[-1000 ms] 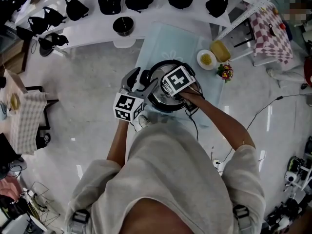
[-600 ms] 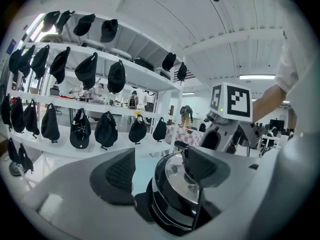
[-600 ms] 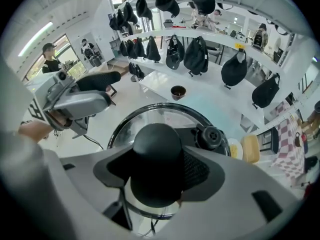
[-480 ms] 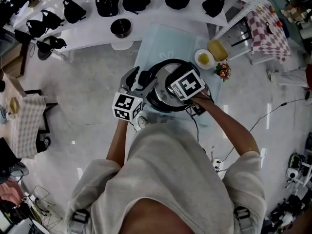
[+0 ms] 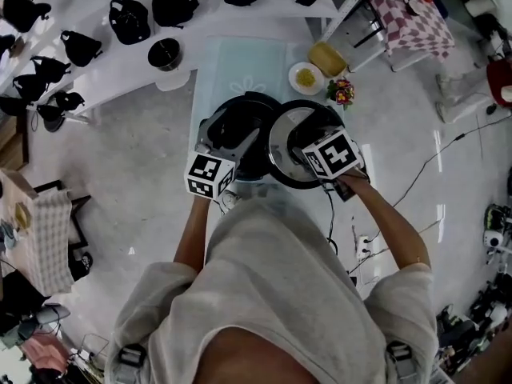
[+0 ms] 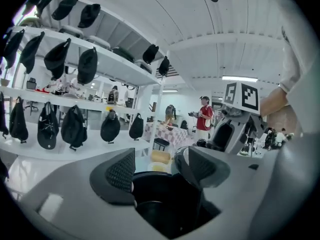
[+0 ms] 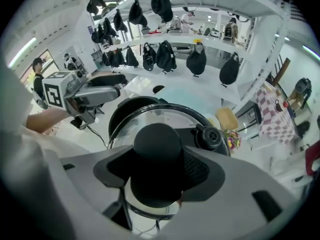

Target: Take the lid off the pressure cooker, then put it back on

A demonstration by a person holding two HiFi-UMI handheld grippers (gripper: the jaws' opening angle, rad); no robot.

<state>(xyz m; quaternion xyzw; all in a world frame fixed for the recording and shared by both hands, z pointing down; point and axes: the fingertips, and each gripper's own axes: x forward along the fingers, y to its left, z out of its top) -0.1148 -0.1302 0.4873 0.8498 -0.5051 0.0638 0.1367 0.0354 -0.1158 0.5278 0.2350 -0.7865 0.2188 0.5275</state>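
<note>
The right tongs are clamping tight on the black knob of the lid; the lid, which was sitting on the pressure cooker half a second ago, is now hanging off to the cooker's 3 o'clock, its edge only overlapping the cooker's rim; the dark pot mouth is lying open. The left tongs are staying at the cooker's 9 o'clock side, and the left gripper view is showing a black part of the cooker filling the gap between the two pads, so they are apparently closing on it and steadying the body. Judging from this, the removal half is getting done; the lid is going to need carrying back toward 9 o'clock and seating squarely; whether it is touching anything underneath I cannot tell.

The cooker is standing near the front edge of a pale blue desk; beyond it, toward 1 o'clock, a small plate of something yellow, a yellow block and a little bunch of flowers are sitting close together. Farther off at 11 to 12 o'clock a white shelf is carrying a black bowl and a row of dark bags; a checked cloth is showing at 2 o'clock; a cable is trailing over the glossy floor at 3 o'clock.
</note>
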